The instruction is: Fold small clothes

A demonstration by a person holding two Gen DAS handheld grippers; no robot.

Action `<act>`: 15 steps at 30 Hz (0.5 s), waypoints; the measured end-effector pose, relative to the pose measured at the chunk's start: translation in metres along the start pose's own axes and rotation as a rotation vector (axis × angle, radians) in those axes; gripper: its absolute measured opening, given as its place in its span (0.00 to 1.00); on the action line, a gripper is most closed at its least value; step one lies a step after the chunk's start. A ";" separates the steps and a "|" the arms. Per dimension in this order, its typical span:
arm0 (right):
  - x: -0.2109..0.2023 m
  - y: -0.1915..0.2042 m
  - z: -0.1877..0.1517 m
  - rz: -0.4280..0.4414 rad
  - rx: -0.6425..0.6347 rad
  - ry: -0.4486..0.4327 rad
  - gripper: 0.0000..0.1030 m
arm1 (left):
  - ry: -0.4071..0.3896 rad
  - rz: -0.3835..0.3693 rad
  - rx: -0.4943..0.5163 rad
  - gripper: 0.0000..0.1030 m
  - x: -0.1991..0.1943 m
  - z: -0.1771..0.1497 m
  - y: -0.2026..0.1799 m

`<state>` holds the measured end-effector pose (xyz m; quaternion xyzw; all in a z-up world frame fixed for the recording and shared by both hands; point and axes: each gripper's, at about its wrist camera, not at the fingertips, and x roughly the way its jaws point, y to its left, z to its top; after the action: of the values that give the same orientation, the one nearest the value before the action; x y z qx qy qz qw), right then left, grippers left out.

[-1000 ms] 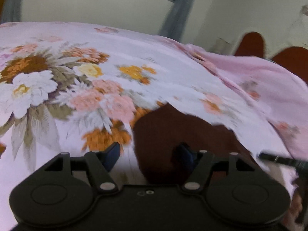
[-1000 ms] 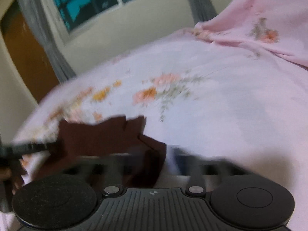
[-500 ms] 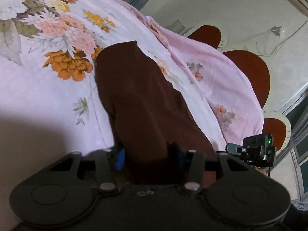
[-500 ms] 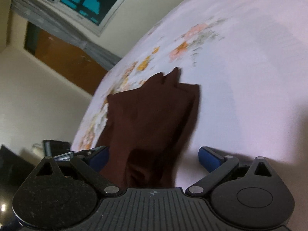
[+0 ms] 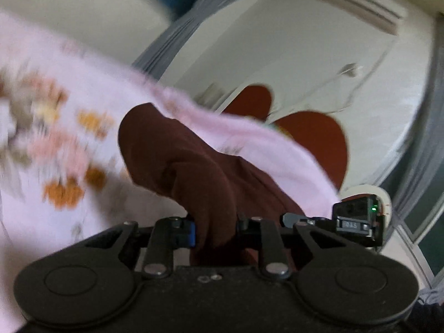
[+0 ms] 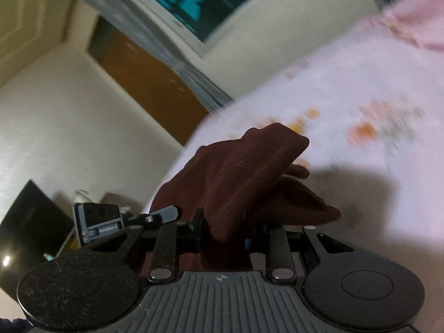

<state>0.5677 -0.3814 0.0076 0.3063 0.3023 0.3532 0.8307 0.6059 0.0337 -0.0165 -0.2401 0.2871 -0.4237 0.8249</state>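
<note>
While both jaws, just closed, pinch the near edge of the maroon garment (image 5: 177, 155) over the floral bedsheet (image 5: 55, 111): left gripper (image 5: 216, 226), right gripper (image 6: 226, 238); carry level, keep edge taut, lay forward evenly

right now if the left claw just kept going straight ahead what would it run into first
The dark maroon garment itself: the left claw is shut on its near edge, having just closed. Beyond that bunched cloth, probably the pink floral bedsheet, though blur leaves depth unclear.
</note>
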 end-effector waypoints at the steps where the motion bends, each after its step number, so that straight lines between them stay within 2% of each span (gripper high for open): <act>1: -0.002 0.013 0.003 0.015 -0.014 -0.008 0.25 | -0.011 0.002 0.021 0.21 -0.009 0.006 -0.009; 4: 0.008 0.037 0.010 0.036 -0.033 -0.011 0.25 | -0.014 0.049 0.047 0.21 -0.025 0.020 -0.018; 6: 0.036 0.030 0.008 0.028 0.030 0.025 0.25 | 0.015 0.089 -0.015 0.21 -0.028 0.017 0.002; 7: 0.049 0.023 0.003 0.017 0.064 0.041 0.25 | 0.030 0.106 -0.068 0.21 -0.029 0.010 0.018; 12: 0.117 -0.025 -0.036 -0.038 0.201 0.169 0.25 | 0.145 0.221 -0.175 0.23 -0.019 -0.033 0.087; 14: 0.139 -0.051 -0.056 -0.105 0.273 0.199 0.26 | 0.186 0.277 -0.233 0.31 -0.016 -0.056 0.116; 15: 0.143 -0.065 -0.063 -0.141 0.310 0.213 0.43 | 0.164 0.254 -0.282 0.33 -0.019 -0.068 0.128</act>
<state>0.6295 -0.2889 -0.1199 0.3695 0.4601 0.2738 0.7595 0.6224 0.1064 -0.1419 -0.2799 0.4376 -0.2898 0.8038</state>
